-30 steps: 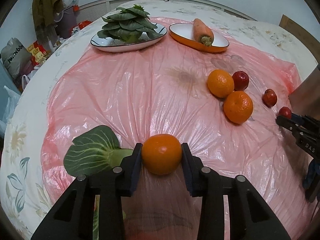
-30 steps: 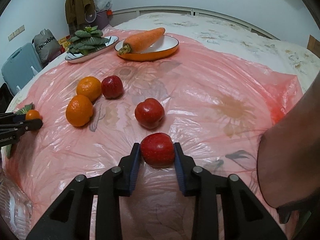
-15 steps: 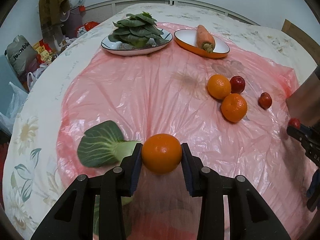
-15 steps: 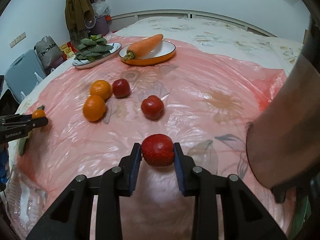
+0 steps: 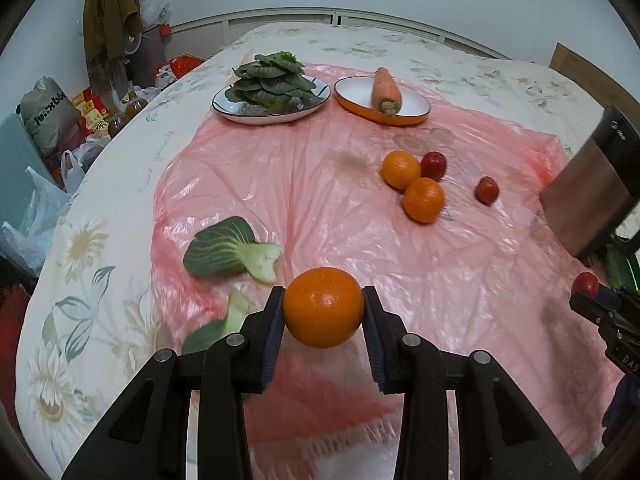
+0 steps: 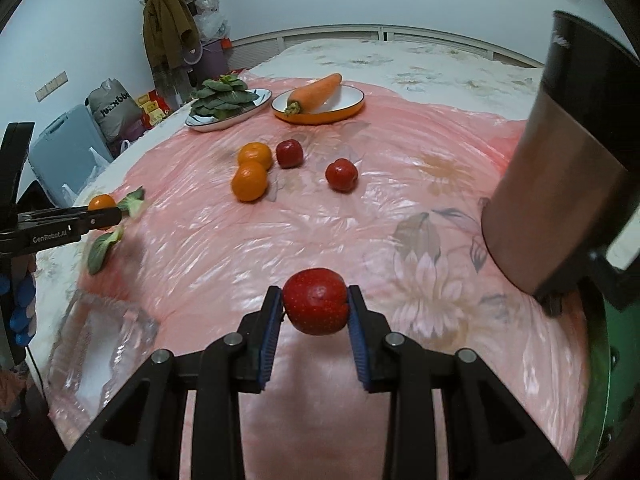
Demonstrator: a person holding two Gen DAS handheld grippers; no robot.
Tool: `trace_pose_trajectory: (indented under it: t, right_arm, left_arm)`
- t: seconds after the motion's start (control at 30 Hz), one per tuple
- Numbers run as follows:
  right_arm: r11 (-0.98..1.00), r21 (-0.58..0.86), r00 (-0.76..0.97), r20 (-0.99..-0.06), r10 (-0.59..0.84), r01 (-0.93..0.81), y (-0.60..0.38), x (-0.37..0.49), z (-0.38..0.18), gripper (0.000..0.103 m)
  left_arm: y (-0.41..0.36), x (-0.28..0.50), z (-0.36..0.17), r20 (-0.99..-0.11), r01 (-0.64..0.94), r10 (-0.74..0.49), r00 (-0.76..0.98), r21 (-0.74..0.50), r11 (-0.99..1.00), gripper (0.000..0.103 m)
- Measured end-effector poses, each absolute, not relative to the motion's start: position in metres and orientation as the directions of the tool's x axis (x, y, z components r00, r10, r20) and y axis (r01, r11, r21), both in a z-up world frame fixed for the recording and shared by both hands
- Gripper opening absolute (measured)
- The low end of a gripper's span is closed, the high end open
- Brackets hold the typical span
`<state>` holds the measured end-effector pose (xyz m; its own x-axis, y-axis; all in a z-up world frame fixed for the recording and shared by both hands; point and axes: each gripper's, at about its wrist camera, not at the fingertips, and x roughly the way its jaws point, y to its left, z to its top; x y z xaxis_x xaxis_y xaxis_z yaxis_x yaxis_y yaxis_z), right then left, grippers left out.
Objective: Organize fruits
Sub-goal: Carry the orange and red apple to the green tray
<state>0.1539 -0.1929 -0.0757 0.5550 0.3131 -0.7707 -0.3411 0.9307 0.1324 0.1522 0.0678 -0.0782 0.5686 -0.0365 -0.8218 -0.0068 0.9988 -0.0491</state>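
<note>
My left gripper [image 5: 323, 307] is shut on an orange [image 5: 323, 307] and holds it above the pink plastic sheet [image 5: 320, 200]. My right gripper [image 6: 315, 306] is shut on a red apple [image 6: 315, 306], also lifted off the sheet. Two more oranges [image 5: 423, 199] [image 5: 400, 169] and two red apples [image 5: 433, 165] [image 5: 486, 189] lie together on the sheet farther off. In the right wrist view the left gripper [image 6: 100, 212] shows at the left edge with its orange. In the left wrist view the right gripper [image 5: 588, 292] shows at the right edge with its apple.
A white plate of greens [image 5: 224, 108] and an orange dish [image 5: 400, 120] with a carrot [image 5: 385, 89] stand at the back. Loose bok choy leaves [image 5: 228, 250] lie near left. A clear plastic container [image 6: 100, 344] sits at the near left. A tall dark cylinder [image 6: 560, 168] stands on the right.
Both grippers have risen and drawn back from the table with their fruit still held. The fruit on the sheet now looks smaller and farther off. The clear container has come into the right wrist view.
</note>
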Motion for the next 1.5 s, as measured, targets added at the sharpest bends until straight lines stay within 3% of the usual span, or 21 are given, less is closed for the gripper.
trace_pose_trajectory:
  t: [0.8, 1.5]
  right_arm:
    - [0.948, 0.163, 0.606, -0.737, 0.301, -0.272, -0.234, 0.035, -0.046, 0.018]
    - [0.973, 0.194, 0.673, -0.705, 0.224, -0.121, -0.331, -0.023, -0.05, 0.018]
  left_arm:
    - [-0.013, 0.046, -0.045, -0.793, 0.125, -0.129, 0.596, -0.067, 0.99, 0.032]
    - [-0.121, 0.009, -0.048, -0.818, 0.272, -0.154, 0.554, 0.003, 0.962, 0.032]
